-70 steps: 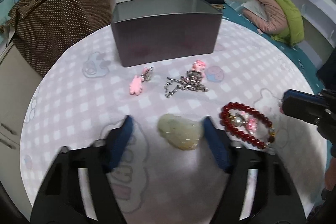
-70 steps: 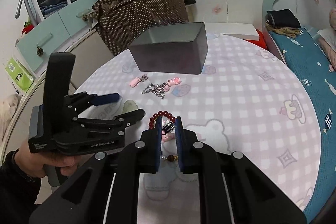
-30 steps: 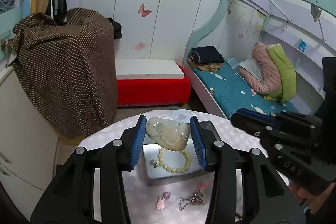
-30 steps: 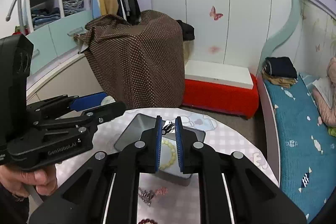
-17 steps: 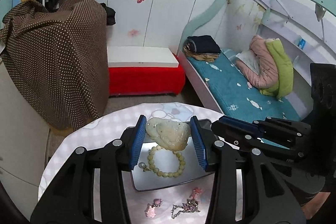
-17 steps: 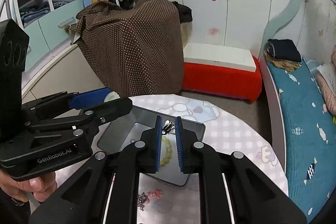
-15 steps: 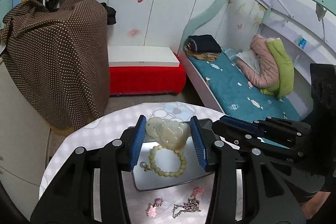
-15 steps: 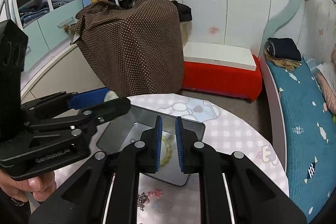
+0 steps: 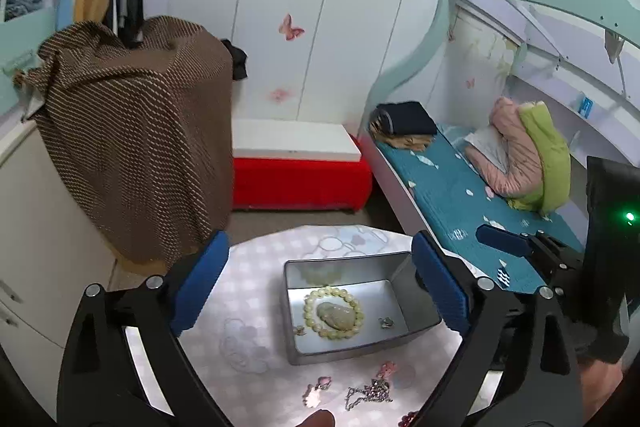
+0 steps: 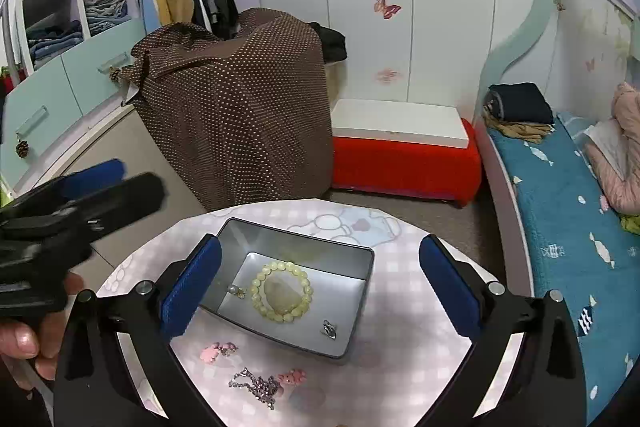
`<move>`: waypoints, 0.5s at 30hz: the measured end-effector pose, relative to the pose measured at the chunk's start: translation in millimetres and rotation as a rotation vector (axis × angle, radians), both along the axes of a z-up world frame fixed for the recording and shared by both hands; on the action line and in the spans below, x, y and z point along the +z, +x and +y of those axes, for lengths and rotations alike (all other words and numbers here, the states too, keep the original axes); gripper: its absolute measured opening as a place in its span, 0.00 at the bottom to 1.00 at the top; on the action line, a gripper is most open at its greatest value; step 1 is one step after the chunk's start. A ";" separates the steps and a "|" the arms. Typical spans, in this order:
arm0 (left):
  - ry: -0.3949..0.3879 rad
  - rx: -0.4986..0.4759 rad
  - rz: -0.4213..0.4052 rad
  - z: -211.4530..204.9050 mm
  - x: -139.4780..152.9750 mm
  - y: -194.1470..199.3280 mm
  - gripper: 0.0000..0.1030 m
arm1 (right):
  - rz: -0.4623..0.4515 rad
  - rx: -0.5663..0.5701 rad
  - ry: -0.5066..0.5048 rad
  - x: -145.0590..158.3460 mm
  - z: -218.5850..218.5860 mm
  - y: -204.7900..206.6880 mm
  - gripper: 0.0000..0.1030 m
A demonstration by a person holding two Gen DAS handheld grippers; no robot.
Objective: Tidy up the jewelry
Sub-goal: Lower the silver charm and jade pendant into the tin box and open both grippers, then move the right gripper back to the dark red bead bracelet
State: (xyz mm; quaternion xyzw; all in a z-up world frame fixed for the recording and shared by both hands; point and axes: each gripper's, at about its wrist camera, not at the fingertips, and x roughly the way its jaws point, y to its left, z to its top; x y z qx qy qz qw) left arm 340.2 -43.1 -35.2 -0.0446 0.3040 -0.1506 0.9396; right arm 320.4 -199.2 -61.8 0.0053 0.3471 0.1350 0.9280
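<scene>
Below and between the spread fingers of the left gripper (image 9: 320,285), the metal tin (image 9: 396,281) is sitting open on the checked tablecloth (image 9: 256,291). Jaws are opening, already wide, nothing between the blue pads (image 9: 199,285). Jade pendant (image 9: 335,315) is lying on the tin floor inside the ring of the pale bead bracelet (image 9: 309,311), closer to the right finger than the left. Small silver earring (image 9: 385,323) is lying just right of the bracelet, near the right pad.

Right gripper (image 10: 318,287) is also hovering over the tin (image 10: 362,303), jaws opening, standing wide, pads empty. Pendant (image 10: 280,293) and bracelet (image 10: 301,277) are lying between its fingers, nearer the left pad (image 10: 188,291). Pearl earring (image 10: 236,291) is sitting just beside that left pad; silver earring (image 10: 329,329) is lying toward the near right corner of the tin.

Outside the tin, nearer the camera than the fingertips: pink charm (image 10: 216,351), silver chain (image 10: 256,387) with a pink piece (image 10: 292,377) on the cloth. Left gripper body (image 10: 60,219) is showing blurred beside the right gripper's left finger, a hand (image 10: 24,339) holding it.
</scene>
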 end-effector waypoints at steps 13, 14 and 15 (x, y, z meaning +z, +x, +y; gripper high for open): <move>0.048 0.100 -0.070 20.0 14.6 -80.1 0.93 | -0.104 -0.051 0.003 34.1 -19.3 -72.5 0.93; 0.050 0.104 -0.072 18.9 14.2 -84.9 0.93 | -0.106 -0.052 -0.001 33.8 -21.1 -79.6 0.93; 0.051 0.105 -0.073 19.3 13.0 -89.1 0.93 | -0.107 -0.056 -0.007 33.3 -22.2 -86.4 0.93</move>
